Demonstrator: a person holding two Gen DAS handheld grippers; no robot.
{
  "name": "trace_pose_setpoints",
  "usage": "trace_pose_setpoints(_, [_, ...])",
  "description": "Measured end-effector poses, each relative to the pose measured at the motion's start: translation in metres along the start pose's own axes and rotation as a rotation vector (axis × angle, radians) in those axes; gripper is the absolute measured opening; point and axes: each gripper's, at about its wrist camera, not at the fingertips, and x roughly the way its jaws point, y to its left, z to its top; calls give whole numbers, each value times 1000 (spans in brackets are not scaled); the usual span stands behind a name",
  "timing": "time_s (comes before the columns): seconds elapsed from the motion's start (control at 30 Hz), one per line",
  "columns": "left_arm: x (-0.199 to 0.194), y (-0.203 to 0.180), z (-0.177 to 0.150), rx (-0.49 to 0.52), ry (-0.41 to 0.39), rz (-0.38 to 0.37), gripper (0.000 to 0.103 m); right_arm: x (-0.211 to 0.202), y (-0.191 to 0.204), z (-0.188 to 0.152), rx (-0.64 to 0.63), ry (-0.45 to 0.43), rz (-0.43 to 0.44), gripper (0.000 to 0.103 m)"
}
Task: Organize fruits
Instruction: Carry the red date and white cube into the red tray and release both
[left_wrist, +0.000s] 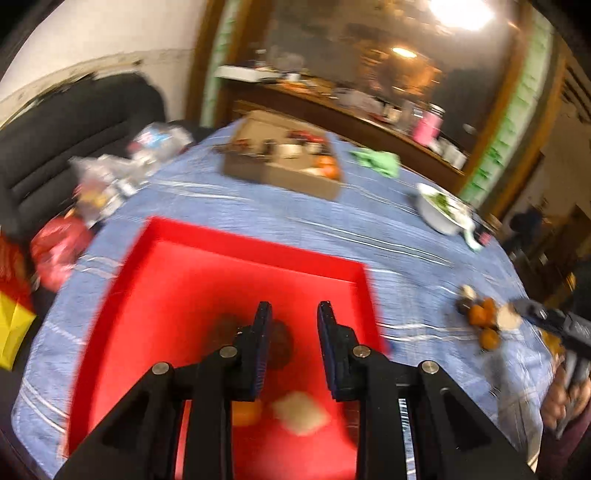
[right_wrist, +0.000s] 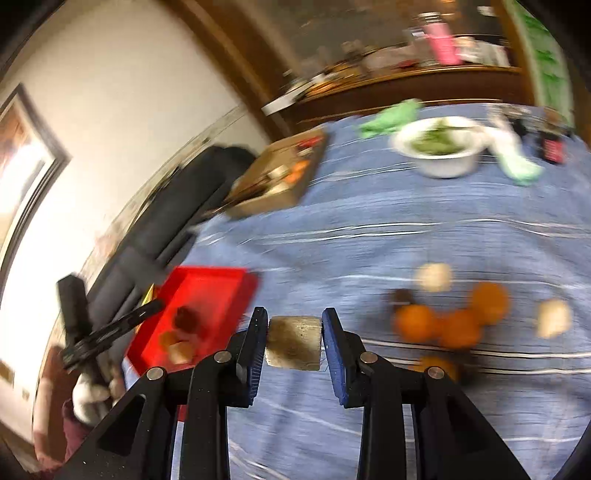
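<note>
**A:** The left gripper (left_wrist: 293, 314) is hovering over the red tray (left_wrist: 258, 254), pointing down into it. Its jaws are sitting pulled in, with only a slim gap between the blue pads and nothing in that gap.

**B:** And what's lying in the tray?

**A:** A dark brown round fruit (left_wrist: 282, 343) is showing just behind the left finger. Nearer the camera, an orange (left_wrist: 245, 411) is sitting beside a pale beige piece (left_wrist: 301, 411). It's all blurred, so I'm not naming the fruit any closer than that.

**B:** The right gripper (right_wrist: 294, 318) is the busy one. It's clamping a pale tan chunk (right_wrist: 293, 341) squarely between both pads and holding it above the blue striped tablecloth (right_wrist: 406, 229).

**A:** Is it anywhere near the tray?

**B:** It's hanging between the tray, off to the left in that view, and the loose pile on the right.

**A:** That pile is looking sizeable.

**B:** A cluster of oranges (right_wrist: 447, 325) is lying on the cloth, touching one another. One pale lump (right_wrist: 434, 277) is resting just behind them and another pale lump (right_wrist: 554, 318) just to their right.

**A:** Farther back, a cardboard box (left_wrist: 295, 181) of odds and ends is sitting on the table. A white bowl of greens (right_wrist: 439, 147) and a green cloth (right_wrist: 388, 118) are lying well apart from the fruit.
</note>
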Motion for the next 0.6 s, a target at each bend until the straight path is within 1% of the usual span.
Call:
trace_pose_setpoints(0.1, [6, 32, 6, -67, 19, 16, 24, 35, 42, -1, -49, 51, 37, 33])
trace_pose_setpoints(0.2, [8, 50, 5, -104, 31, 10, 24, 74, 78, -7, -75, 111, 72, 34])
trace_pose_setpoints(0.27, [5, 57, 1, -134, 28, -2, 25, 97, 95, -10, -95, 146, 71, 34])
trace_pose_setpoints(0.33, [-3, 60, -4, -156, 14, -25, 31, 119, 110, -16, -116, 176, 55, 34])
trace_pose_setpoints(0.4, [-13, 61, -9, -174, -6, -36, 49, 138, 120, -20, -133, 196, 25, 35])
trace_pose_setpoints(0.43, [-18, 61, -11, -180, -17, -37, 51, 145, 123, -21, -135, 197, 11, 36])
trace_pose_setpoints(0.5, [-30, 59, -14, -190, -34, -42, 58, 152, 127, -23, -130, 204, 11, 41])
trace_pose_setpoints(0.53, [-36, 59, -15, -198, -42, -41, 60, 153, 130, -24, -129, 203, 9, 45])
trace_pose_setpoints(0.57, [-42, 58, -16, -205, -51, -34, 65, 152, 131, -24, -131, 194, -1, 48])
trace_pose_setpoints(0.6, [-48, 55, -16, -209, -62, -29, 70, 149, 132, -24, -135, 185, -7, 48])
